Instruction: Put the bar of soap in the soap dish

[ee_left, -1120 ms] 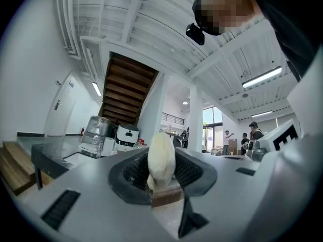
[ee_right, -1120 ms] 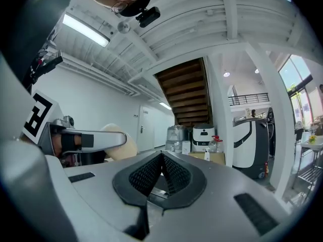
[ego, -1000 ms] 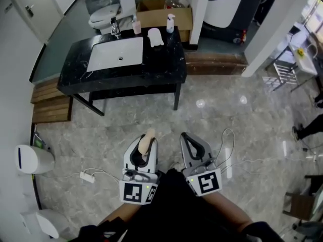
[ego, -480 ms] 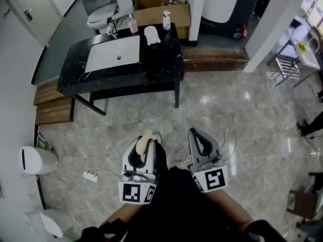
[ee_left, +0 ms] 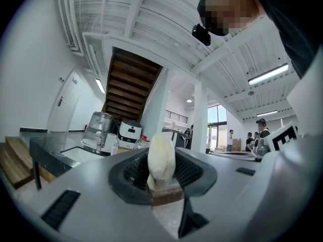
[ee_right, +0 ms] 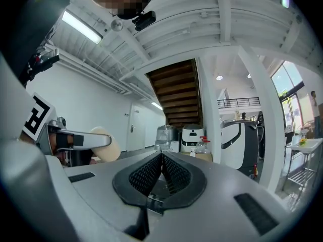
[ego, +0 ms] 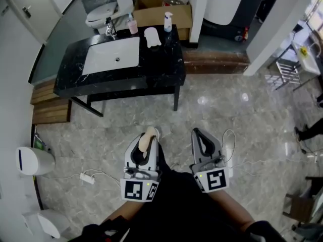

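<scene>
— At the far left of your floor, what do I enter?

— Item one: white bin, against the wall. Item two: white power strip, near the bin, its cable lying on the marble floor.

— Along the top, left to right?

— Item three: black counter, set with a white sink basin. Behind the basin, a faucet. Next along, a pink bottle, then a small white object, too small to identify, then a pump bottle. Item four: cardboard box, behind the counter.

— And your tongs?

— Item five: your left gripper, held low in front of you, well apart from the counter. Its jaws are clamped on the bar of soap. The bar is pale cream, pinched between the pads, one end showing past the jaw tips. Item six: your right gripper, just beside the left one, jaws pressed together, nothing between them.
</scene>
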### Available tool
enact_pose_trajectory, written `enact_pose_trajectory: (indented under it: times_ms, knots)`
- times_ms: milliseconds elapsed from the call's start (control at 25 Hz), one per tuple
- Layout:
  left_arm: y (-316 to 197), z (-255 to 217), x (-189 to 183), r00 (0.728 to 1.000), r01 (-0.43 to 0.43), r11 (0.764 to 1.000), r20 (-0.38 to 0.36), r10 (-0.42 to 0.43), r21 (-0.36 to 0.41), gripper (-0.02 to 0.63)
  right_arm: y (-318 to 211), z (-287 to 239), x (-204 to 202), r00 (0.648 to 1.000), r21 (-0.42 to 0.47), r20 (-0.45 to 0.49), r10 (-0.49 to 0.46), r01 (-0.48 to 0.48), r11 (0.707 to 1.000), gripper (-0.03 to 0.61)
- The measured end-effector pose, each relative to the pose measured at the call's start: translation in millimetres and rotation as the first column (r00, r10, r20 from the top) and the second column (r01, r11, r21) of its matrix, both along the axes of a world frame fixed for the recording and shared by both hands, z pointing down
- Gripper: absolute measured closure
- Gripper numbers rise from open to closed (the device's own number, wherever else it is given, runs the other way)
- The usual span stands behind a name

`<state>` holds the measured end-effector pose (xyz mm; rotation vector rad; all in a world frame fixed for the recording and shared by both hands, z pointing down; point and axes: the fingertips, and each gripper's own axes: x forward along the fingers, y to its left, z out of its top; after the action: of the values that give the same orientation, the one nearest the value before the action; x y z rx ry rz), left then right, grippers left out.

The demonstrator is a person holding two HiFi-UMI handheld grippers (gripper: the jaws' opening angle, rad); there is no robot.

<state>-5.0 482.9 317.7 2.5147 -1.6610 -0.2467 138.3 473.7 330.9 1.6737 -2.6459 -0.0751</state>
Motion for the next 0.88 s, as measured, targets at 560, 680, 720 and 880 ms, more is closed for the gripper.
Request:
enact_pose_trajectory:
  times_ms: [560,680,720,880]
  knots:
    - [-161.6,6.5,-41.4,0.998,0.046,0.998,-0.035,-0.048,-0.031,0.497,-155.4,-0.1,-42.3,0.996,-0.015,-0.018,-0.083,0.083,0.996,0.571]
    - [-198.9,4.4,-51.4,0.998,0.033,0.999,-0.049,-0.035,-0.04,0.497,-191.4,-3.8,-52.9,0.996,-0.013,-0.003,-0.084,0.084,0.996,0.571]
    - [-209.7,2.9,-54.9,0.998,0.026,0.999,-0.055,-0.028,-0.038,0.497,-202.0,-4.5,-55.8,0.997,-0.016,-0.001,-0.08,0.08,0.997,0.571]
    - [-251.6,-0.2,-73.8,0.997,0.018,0.999,-0.068,-0.021,-0.031,0.497,-243.3,-1.9,-69.2,0.998,-0.028,-0.01,-0.065,0.065,0.998,0.571]
